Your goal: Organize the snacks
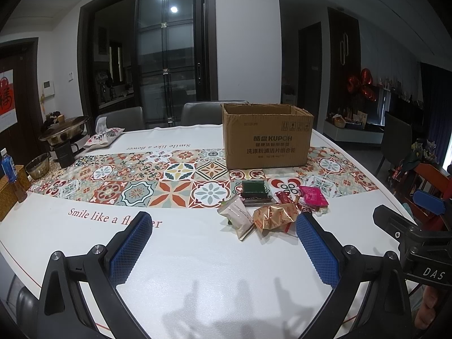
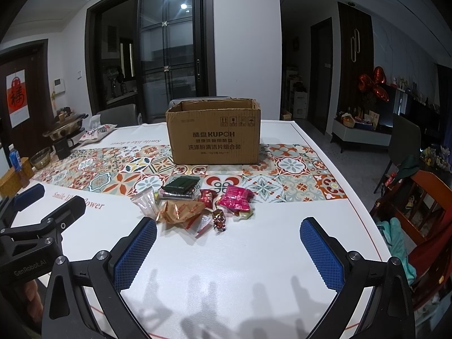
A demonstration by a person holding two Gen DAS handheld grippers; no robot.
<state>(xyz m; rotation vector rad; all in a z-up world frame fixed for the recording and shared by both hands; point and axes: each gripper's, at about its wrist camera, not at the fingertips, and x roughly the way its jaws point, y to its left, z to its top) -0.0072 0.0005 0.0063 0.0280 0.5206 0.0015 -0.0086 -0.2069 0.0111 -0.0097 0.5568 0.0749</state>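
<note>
Both jaws stood wide open, empty: left gripper point(image 1: 223, 243), right gripper point(image 2: 228, 245). Snack pile point(image 2: 197, 203) lay ahead of them, cardboard box point(image 2: 214, 132) beyond.

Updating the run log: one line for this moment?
left gripper: open, empty | right gripper: open, empty | snack packets: piled on table | cardboard box: open

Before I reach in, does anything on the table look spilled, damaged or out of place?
Nothing spilled or damaged. The snacks lie in a loose overlapping heap on the table, none in the open cardboard box behind them. Its top rim looks slightly ragged. Both the left gripper and right gripper are open, holding nothing.
</note>
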